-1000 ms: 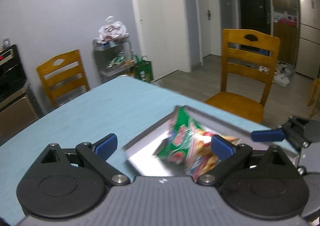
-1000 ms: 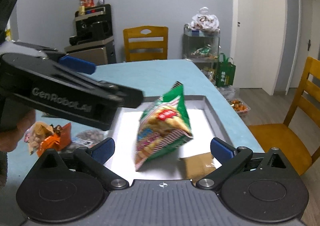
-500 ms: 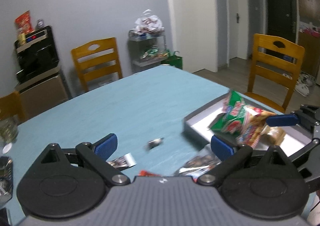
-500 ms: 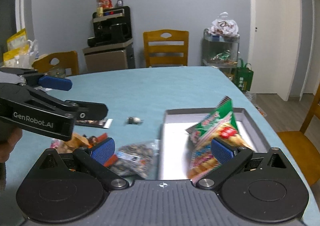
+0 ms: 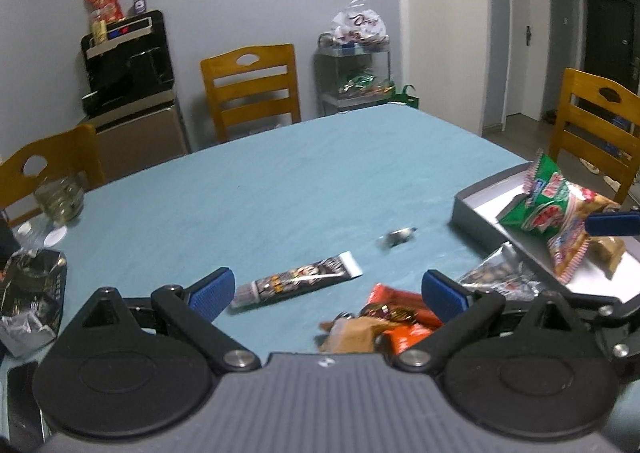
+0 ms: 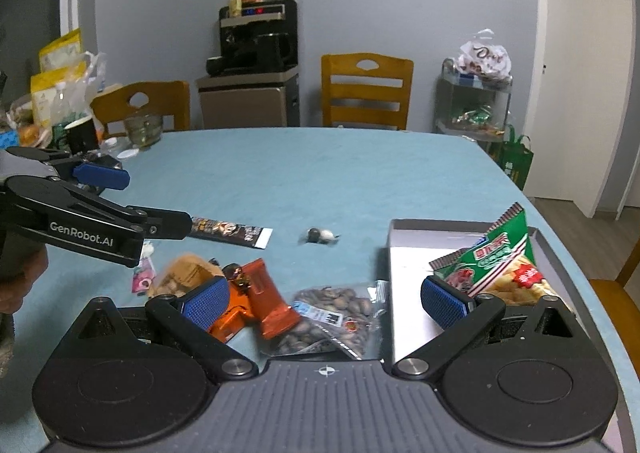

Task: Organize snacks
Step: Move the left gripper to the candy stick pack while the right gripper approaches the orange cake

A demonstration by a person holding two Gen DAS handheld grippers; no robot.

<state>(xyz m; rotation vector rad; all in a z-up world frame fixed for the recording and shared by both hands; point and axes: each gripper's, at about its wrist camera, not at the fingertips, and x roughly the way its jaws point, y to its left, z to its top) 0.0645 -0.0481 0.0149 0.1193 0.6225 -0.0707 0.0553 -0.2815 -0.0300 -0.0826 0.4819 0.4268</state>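
A green snack bag (image 6: 505, 261) (image 5: 557, 209) lies in the grey tray (image 6: 416, 225) (image 5: 476, 209) on the right of the blue table. Loose snacks lie left of the tray: a clear bag of nuts (image 6: 334, 309), an orange packet (image 6: 268, 295) (image 5: 404, 313), a tan packet (image 6: 184, 277), a long dark bar (image 6: 228, 231) (image 5: 298, 279) and a small wrapped candy (image 6: 320, 235) (image 5: 398, 237). My left gripper (image 5: 326, 293) is open and empty above the loose snacks; it also shows in the right wrist view (image 6: 104, 177). My right gripper (image 6: 326, 299) is open and empty over the nut bag.
Wooden chairs (image 6: 366, 91) (image 5: 592, 121) stand around the table. A glass bowl (image 6: 143, 129), a dark cup (image 6: 82, 137) and bags crowd the far left corner. A crumpled foil bag (image 5: 30, 293) and a phone (image 5: 22, 401) lie at the left edge.
Both grippers have swung left, away from the tray, toward the loose snacks. The green bag, earlier falling between the open fingers, now lies in the tray.
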